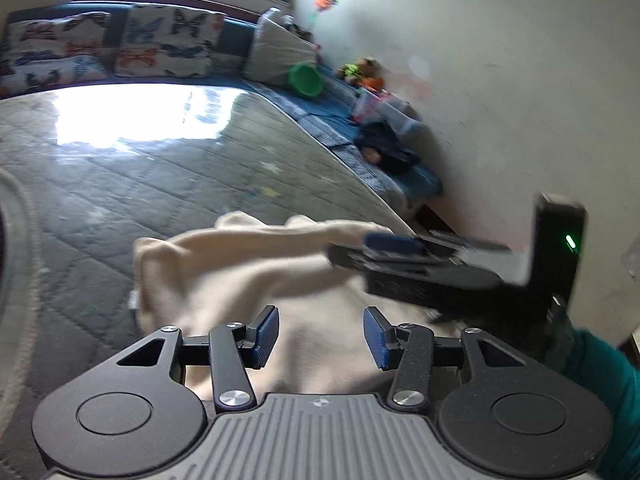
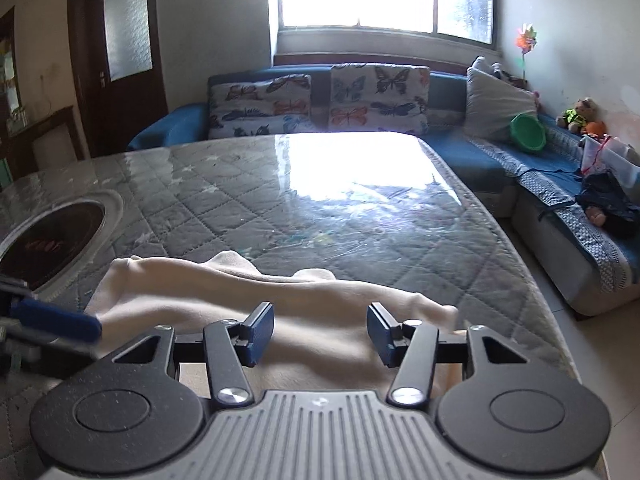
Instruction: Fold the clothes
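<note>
A: Cream garment (image 2: 280,320) lies bunched on the quilted surface (image 2: 320,208), just ahead of both hand-held grippers, its far edge humped and uneven.

B: Are they holding it?

A: No. The left hand-held gripper (image 1: 320,336) has its blue pads spread with cloth under them, and the right hand-held gripper (image 2: 320,332) is spread too, above the near part of the cloth. Neither grips anything.

B: Folded or not?

A: Hard to say; a doubled-over bundle and a loose heap would look alike from here.

B: So how to handle it well?

A: I'd judge any pinch should take one clear edge, not a wad, both sides level, keeping cloth flat on the surface.
</note>
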A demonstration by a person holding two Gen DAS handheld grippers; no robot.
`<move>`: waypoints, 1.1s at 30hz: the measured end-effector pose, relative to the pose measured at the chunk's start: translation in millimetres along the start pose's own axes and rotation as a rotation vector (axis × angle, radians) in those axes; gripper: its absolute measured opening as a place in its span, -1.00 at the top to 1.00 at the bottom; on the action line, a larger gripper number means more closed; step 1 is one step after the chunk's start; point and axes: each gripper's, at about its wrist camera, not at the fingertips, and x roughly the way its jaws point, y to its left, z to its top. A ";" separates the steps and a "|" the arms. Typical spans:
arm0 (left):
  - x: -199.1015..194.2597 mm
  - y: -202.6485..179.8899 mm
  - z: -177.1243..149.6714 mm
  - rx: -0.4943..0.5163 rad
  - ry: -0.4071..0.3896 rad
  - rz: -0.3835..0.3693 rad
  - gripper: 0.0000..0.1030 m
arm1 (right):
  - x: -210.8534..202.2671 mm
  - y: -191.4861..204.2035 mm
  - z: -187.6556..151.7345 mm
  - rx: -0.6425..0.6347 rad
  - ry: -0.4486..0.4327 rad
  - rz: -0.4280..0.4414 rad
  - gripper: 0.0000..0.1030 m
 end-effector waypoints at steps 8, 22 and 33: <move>16.6 -2.6 -12.8 0.048 0.058 -0.047 0.04 | 18.3 2.0 5.0 -0.055 0.028 0.002 -0.22; 24.0 -2.5 -23.4 0.054 0.077 -0.060 0.04 | 43.0 -3.0 12.5 -0.040 0.053 -0.014 -0.52; 10.6 3.7 -11.9 0.004 0.026 -0.032 -0.01 | 14.1 -10.8 14.7 -0.012 0.011 -0.032 -0.65</move>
